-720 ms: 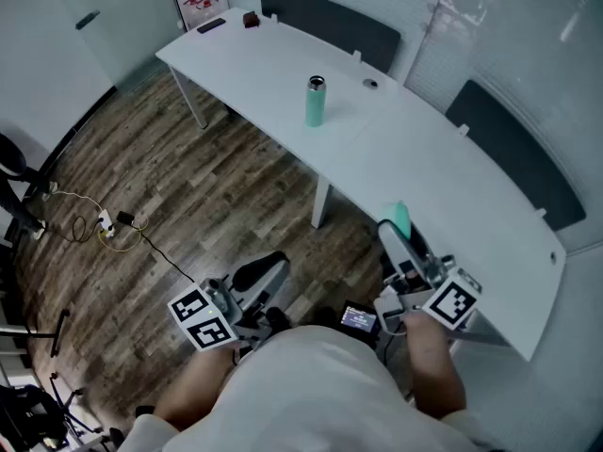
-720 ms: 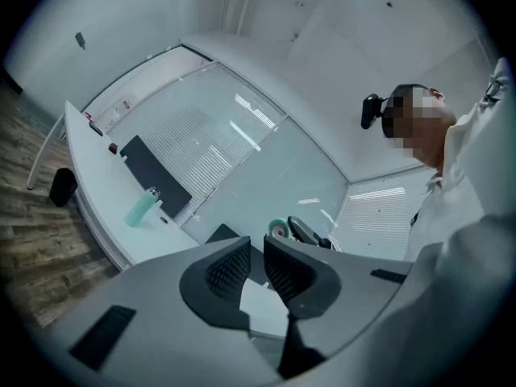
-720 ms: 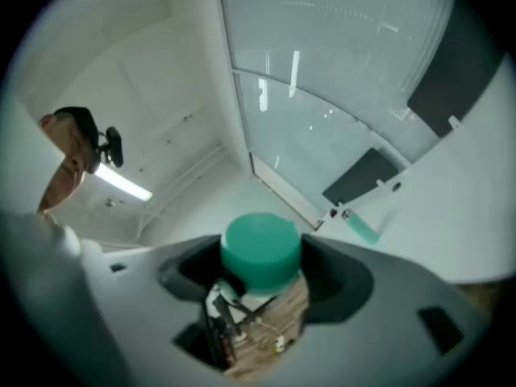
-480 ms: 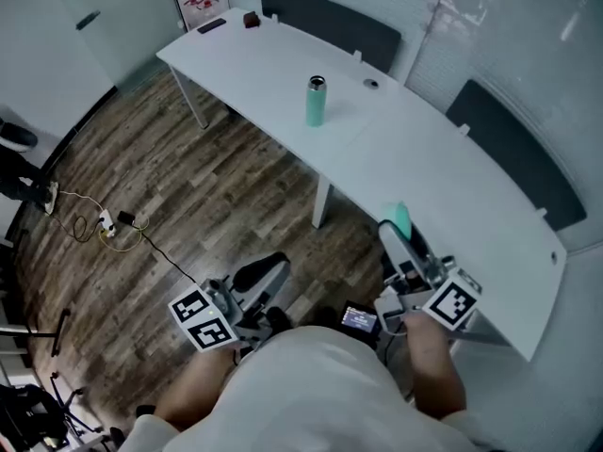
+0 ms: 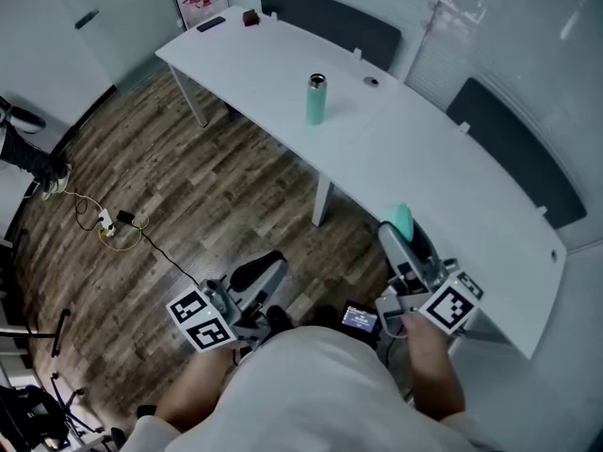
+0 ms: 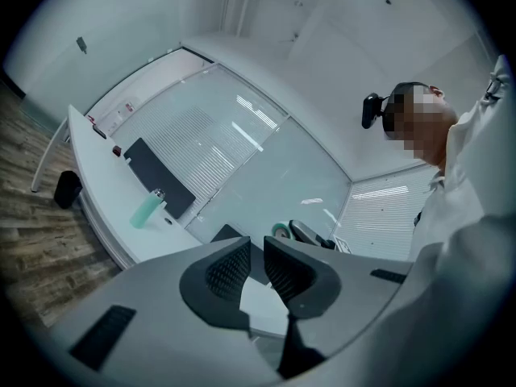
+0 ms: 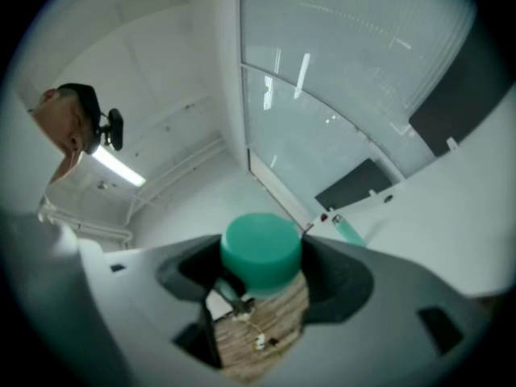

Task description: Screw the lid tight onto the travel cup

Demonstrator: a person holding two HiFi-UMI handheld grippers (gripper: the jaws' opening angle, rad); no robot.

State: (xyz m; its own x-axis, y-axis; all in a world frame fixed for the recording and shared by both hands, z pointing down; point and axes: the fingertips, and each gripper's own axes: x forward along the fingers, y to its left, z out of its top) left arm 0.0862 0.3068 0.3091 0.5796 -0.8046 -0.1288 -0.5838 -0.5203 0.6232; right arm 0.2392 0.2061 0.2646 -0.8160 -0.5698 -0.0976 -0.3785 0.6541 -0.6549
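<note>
Left gripper (image 6: pixel 256 266) sits short of the desk's (image 5: pixel 443 172) near edge, fingers clenched on nothing. Right gripper (image 7: pixel 262 271) is up at that near edge, fingers grasping the teal lid (image 7: pixel 260 248). Travel cup (image 5: pixel 316 102) stands upright farther along the desk, well apart from the lid, lid not yet on it.

We see the cup (image 5: pixel 316 101), mint green with a bare metal mouth, standing upright and uncapped on the white table (image 5: pixel 424 158). Its lid (image 7: pixel 261 252), a round teal-green cap, sits clamped between the right gripper's (image 7: pixel 264 266) jaws, well apart from the cup.
</note>
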